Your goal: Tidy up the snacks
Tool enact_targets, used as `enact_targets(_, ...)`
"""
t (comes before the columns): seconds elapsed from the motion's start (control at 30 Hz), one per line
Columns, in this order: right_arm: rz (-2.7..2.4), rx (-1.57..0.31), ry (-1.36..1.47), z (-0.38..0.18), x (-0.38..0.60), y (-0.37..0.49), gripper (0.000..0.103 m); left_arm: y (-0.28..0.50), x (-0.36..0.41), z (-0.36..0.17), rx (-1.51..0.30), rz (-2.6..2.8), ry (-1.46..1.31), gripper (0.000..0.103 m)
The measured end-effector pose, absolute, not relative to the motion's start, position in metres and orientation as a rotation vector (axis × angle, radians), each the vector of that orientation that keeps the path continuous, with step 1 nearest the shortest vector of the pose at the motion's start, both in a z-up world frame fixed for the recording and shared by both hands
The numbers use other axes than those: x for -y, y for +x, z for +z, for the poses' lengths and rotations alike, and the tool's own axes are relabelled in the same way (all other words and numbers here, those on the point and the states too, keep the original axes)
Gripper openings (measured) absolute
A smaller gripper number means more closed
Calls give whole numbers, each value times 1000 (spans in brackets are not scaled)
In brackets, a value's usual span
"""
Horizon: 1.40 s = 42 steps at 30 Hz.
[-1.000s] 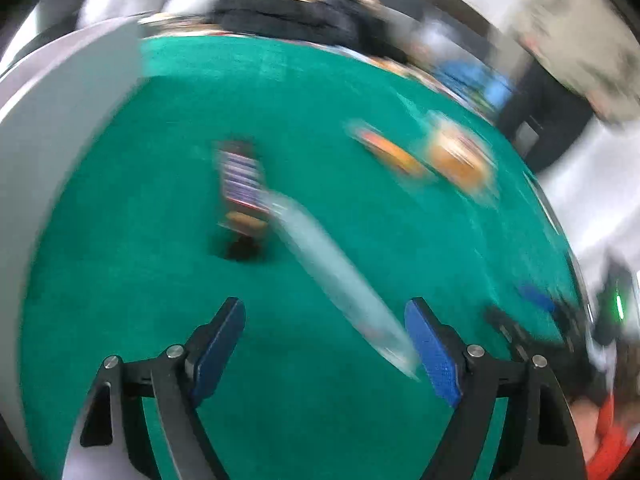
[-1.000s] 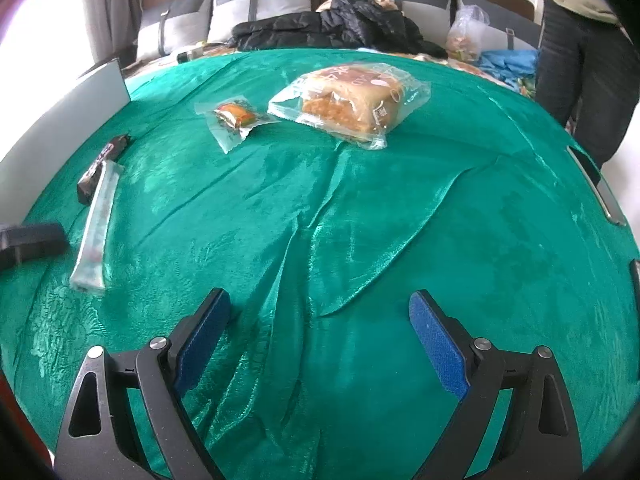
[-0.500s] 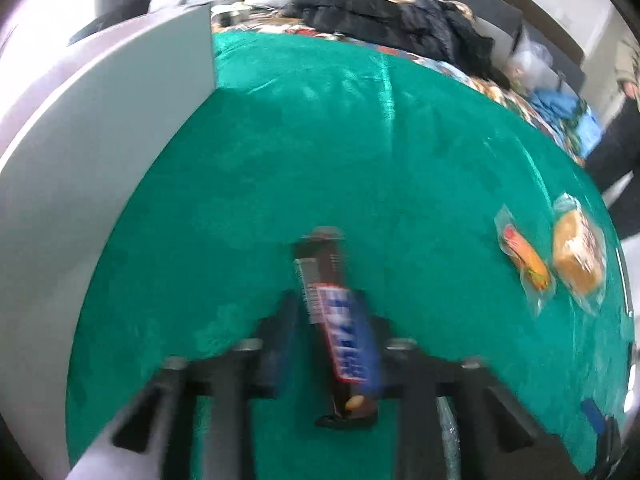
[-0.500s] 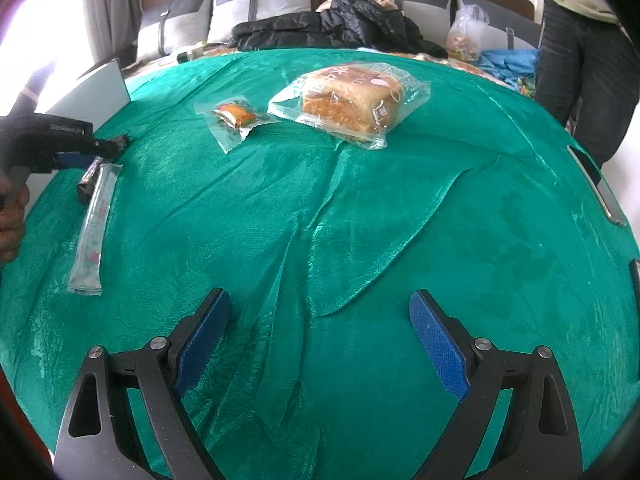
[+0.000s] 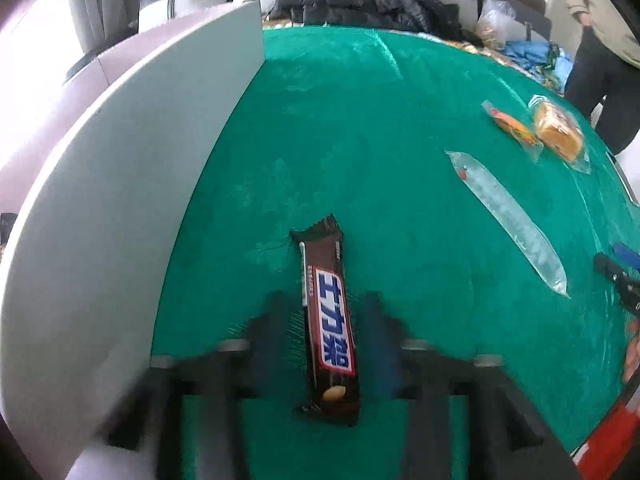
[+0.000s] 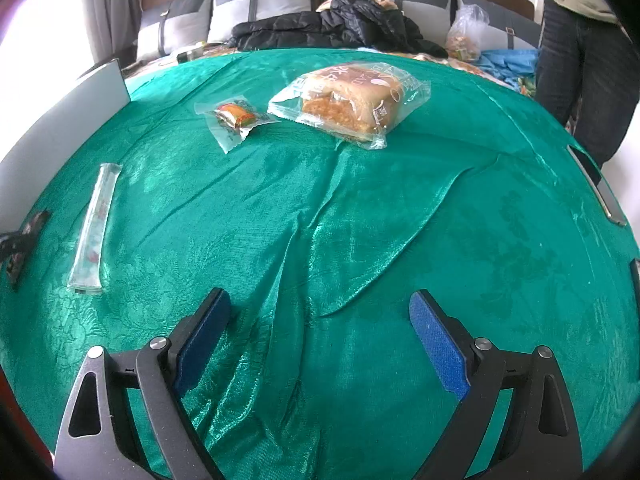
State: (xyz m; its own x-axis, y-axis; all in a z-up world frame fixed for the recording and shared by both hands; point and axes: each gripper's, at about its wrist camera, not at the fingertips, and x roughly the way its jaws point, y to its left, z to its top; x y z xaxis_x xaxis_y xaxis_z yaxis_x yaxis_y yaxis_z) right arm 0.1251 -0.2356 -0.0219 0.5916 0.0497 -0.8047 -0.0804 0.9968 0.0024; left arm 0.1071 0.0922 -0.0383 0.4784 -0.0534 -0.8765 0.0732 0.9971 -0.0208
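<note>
The left gripper (image 5: pixel 326 332) is opening around the chocolate bar (image 5: pixel 329 320) near the grey board (image 5: pixel 132 200), while the right gripper (image 6: pixel 320 344) gapes empty over open green cloth (image 6: pixel 400 220).

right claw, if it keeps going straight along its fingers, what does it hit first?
Likely just the green cloth. The right claw stands open over bare, wrinkled fabric; the bread pack lies far beyond. Depth is uncertain.
</note>
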Motion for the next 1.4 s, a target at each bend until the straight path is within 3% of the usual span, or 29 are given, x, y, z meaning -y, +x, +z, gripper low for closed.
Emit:
enact_targets(0.2, 78, -934, -33, -22, 235, 125, 93, 111, -96, -48, -988, -29, 13, 93)
enact_targets(0.37, 77, -935, -34, -22, 235, 125, 93, 118, -90, -52, -971, -33, 21, 103)
enact_targets(1.4, 76, -935, -34, -22, 234, 125, 93, 120, -86, -52, -958, -28, 16, 103)
